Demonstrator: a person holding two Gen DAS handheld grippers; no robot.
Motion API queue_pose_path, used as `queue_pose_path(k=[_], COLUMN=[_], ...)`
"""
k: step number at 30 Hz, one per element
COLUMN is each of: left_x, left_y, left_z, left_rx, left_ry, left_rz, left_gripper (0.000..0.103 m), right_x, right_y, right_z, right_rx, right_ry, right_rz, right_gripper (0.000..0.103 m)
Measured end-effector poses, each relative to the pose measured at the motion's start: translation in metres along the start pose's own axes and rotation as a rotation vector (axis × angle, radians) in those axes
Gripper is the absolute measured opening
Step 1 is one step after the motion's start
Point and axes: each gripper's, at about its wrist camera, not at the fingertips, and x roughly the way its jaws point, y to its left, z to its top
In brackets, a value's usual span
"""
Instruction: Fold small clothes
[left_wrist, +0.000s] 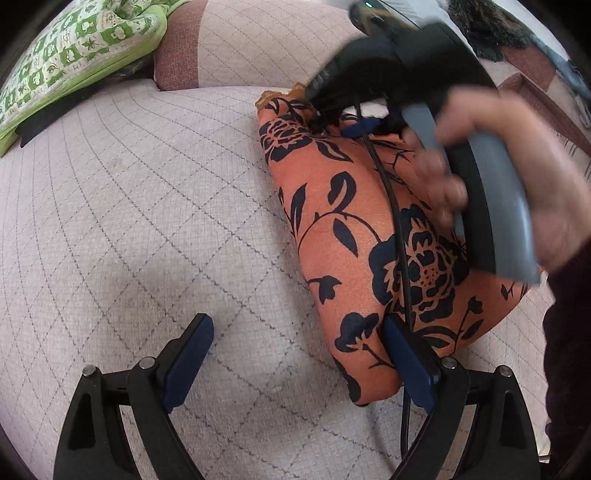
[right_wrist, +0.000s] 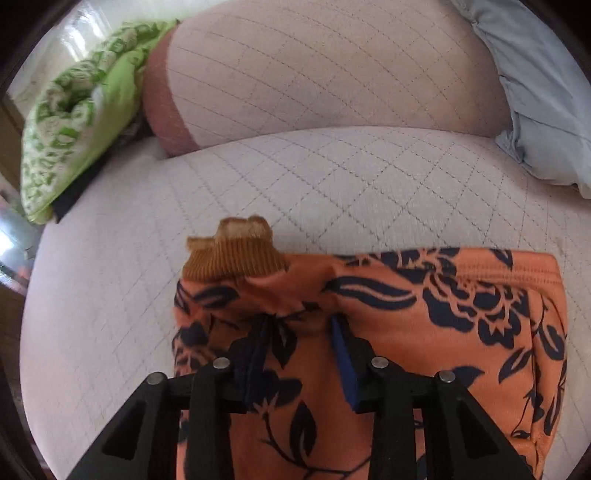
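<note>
Left tool (left_wrist: 299, 354) apart; right tool (right_wrist: 301, 332) apart on folded orange navy-floral garment (right_wrist: 424, 332), ribbed brown cuff (right_wrist: 236, 258) protruding.

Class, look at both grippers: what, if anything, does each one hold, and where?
The left gripper is open, holding nothing. The right gripper presses open-jawed on the orange floral garment; no grip shows.

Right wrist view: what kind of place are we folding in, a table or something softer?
Something softer: probably a sofa or bed in a home. The orange floral garment lies on a quilted seat cushion, with a quilted back cushion behind and a green patterned pillow alongside.
</note>
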Motion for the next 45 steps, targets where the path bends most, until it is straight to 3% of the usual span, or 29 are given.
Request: queue_pose_path(k=[2, 5, 7, 10, 13, 16, 20, 23, 25, 30, 33, 34, 37, 42, 45], left_x=[0.001, 0.003, 0.003, -0.012, -0.028, -0.031, -0.036, -0.039, -0.034, -0.009, 0.009, 0.011, 0.011, 0.003, -0.008], left_y=[-0.001, 0.0, 0.003, 0.005, 0.003, 0.004, 0.012, 0.01, 0.004, -0.004, -0.014, -0.016, -0.023, -0.011, -0.003], left_z=[0.001, 0.004, 0.007, 0.012, 0.019, 0.029, 0.042, 0.054, 0.057, 0.06, 0.055, 0.053, 0.051, 0.057, 0.061], left_rx=[0.005, 0.008, -0.004, -0.017, 0.03, 0.041, -0.02, -0.022, -0.004, -0.014, 0.046, 0.059, 0.106, 0.045, -0.004], left_ry=[0.004, 0.01, 0.006, -0.069, -0.18, -0.22, -0.269, -0.318, -0.319, -0.239, -0.198, -0.202, -0.219, -0.191, -0.208], left_rz=[0.001, -0.005, -0.017, -0.02, 0.053, 0.084, 0.083, 0.145, 0.184, 0.177, 0.24, 0.256, 0.297, 0.237, 0.251], left_gripper=[0.094, 0.094, 0.094, 0.094, 0.094, 0.094, 0.094, 0.094, 0.094, 0.094, 0.094, 0.094, 0.094, 0.094, 0.094], right_x=[-0.001, -0.016, -0.041, -0.074, -0.1, -0.122, -0.142, -0.143, -0.138, -0.125, -0.1, -0.093, -0.091, -0.106, -0.121], right_y=[0.002, -0.013, -0.029, -0.053, -0.079, -0.103, -0.133, -0.149, -0.159, -0.151, -0.156, -0.158, -0.161, -0.166, -0.159], right_z=[0.008, 0.006, -0.009, -0.034, -0.061, -0.093, -0.134, -0.154, -0.156, -0.155, -0.156, -0.158, -0.156, -0.157, -0.159], right_rx=[0.02, 0.074, 0.124, 0.141, 0.153, 0.191, 0.292, 0.363, 0.412, 0.388, 0.399, 0.4, 0.415, 0.434, 0.392], right_ry=[0.012, -0.02, -0.086, -0.137, -0.162, -0.19, -0.246, -0.27, -0.266, -0.246, -0.183, -0.18, -0.182, -0.208, -0.277], right_rz=[-0.009, 0.088, 0.148, 0.136, 0.104, 0.106, 0.147, 0.229, 0.293, 0.316, 0.252, 0.239, 0.257, 0.319, 0.313], right_gripper=[0.038, 0.039, 0.039, 0.039, 0.04, 0.04, 0.04, 0.038, 0.037, 0.037, 0.035, 0.029, 0.029, 0.029, 0.03])
